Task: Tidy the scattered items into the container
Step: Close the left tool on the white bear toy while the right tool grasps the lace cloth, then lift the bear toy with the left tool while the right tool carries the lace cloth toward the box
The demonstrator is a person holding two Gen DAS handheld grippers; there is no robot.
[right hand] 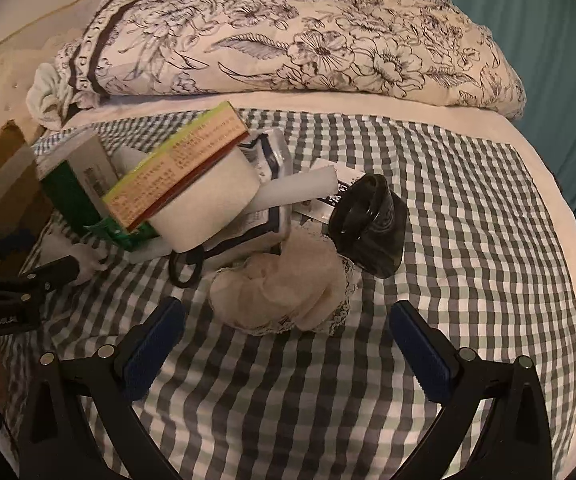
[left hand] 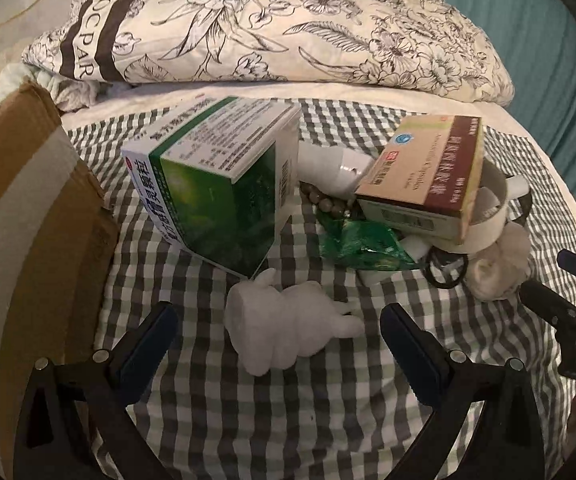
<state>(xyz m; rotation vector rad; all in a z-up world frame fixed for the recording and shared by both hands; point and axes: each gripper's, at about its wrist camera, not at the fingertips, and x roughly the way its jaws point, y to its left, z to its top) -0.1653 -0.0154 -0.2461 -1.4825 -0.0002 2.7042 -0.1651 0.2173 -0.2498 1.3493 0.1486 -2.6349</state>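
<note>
A white rabbit figurine (left hand: 288, 328) lies on the checked bedsheet just ahead of my open left gripper (left hand: 280, 336). Behind it a green and white medicine box (left hand: 216, 184) stands tilted. A brown and tan medicine box (left hand: 427, 176) leans over a white bottle (left hand: 327, 168), a bead string (left hand: 327, 200) and a green foil packet (left hand: 363, 244). My open right gripper (right hand: 288, 328) hovers before a beige lace-edged cloth bundle (right hand: 284, 288). A black jar (right hand: 371, 228), a white tape roll (right hand: 212, 204), black scissors (right hand: 186, 264) and the yellow-sided box (right hand: 176, 168) lie beyond. The cardboard box (left hand: 28, 216) stands left.
A floral folded quilt (left hand: 280, 28) lies across the back of the bed. A teal curtain (right hand: 547, 40) hangs at right. Open checked sheet (right hand: 467, 220) spreads right of the pile. The right gripper's body (left hand: 567, 320) shows at the left view's right edge.
</note>
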